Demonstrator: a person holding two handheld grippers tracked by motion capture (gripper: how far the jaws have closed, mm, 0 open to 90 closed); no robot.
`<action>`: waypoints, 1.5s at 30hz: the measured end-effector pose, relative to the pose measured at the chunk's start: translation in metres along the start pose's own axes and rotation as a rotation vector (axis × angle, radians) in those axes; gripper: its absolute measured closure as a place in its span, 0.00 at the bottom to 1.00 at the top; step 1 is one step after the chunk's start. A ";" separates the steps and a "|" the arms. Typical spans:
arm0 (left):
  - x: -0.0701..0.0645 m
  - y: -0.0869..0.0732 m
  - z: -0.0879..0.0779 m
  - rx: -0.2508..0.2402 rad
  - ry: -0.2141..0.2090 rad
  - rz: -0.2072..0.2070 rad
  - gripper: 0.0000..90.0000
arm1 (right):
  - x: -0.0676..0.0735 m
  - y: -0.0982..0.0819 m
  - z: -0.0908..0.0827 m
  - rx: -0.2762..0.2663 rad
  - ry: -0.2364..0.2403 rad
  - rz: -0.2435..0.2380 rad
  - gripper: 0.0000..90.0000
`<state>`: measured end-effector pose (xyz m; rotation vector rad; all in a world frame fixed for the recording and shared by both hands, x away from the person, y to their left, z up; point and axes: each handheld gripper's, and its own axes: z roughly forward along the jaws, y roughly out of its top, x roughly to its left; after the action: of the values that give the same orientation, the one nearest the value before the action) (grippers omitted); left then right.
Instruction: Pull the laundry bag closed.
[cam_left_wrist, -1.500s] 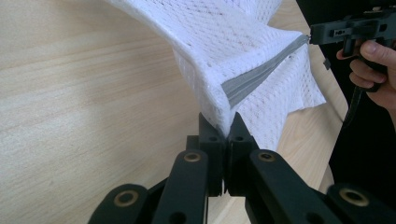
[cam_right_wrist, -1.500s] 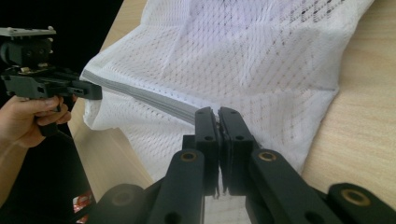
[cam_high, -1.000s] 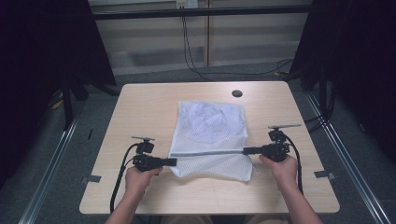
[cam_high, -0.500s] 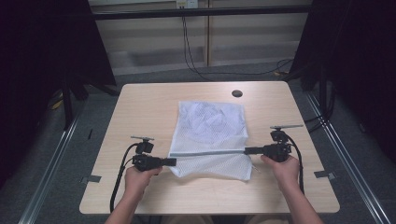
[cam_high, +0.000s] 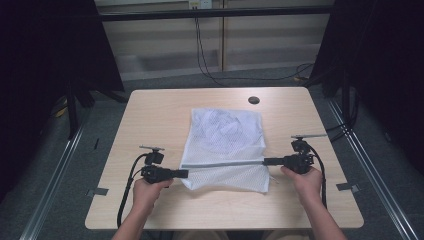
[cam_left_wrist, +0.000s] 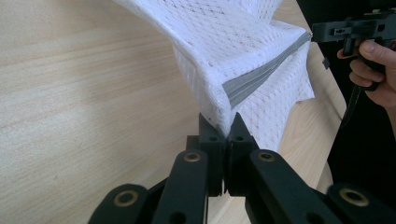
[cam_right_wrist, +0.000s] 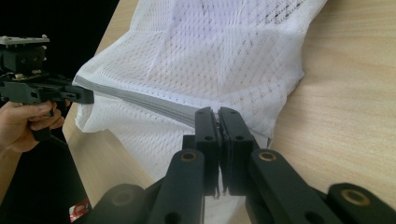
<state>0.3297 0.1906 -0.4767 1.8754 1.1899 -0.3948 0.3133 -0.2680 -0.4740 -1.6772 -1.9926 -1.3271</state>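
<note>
From the high view, a white mesh garment (cam_high: 225, 147) lies in the middle of the table (cam_high: 150, 115), its near part folded along a grey band (cam_high: 222, 163) that runs crosswise, pulled straight between the two hands. The left hand-held gripper (cam_high: 184, 173) pinches the band's left end and the right hand-held gripper (cam_high: 267, 161) its right end; each hand is equally close to its own corner.

In the left gripper view, the jaws are clamped tight on the mesh corner, the garment (cam_left_wrist: 238, 56) rising ahead and to the right toward the other gripper (cam_left_wrist: 327, 31).

In the right gripper view, the jaws are likewise closed on the fabric edge, where the band (cam_right_wrist: 149, 103) stretches leftward. Any coming fold likely turns on that taut crosswise line.
</note>
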 end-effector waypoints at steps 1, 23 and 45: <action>0.000 0.000 0.000 0.001 0.001 0.002 0.99 | 0.000 0.000 0.000 0.000 0.002 0.002 0.96; 0.000 0.000 -0.003 -0.004 0.004 0.006 0.99 | -0.001 -0.002 -0.002 -0.006 -0.012 0.007 0.96; -0.007 0.004 -0.007 0.013 0.067 0.068 0.49 | 0.004 -0.001 -0.005 -0.034 -0.091 -0.033 0.69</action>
<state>0.3285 0.1919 -0.4663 1.9482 1.1660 -0.3049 0.3092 -0.2693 -0.4687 -1.7571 -2.0680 -1.3246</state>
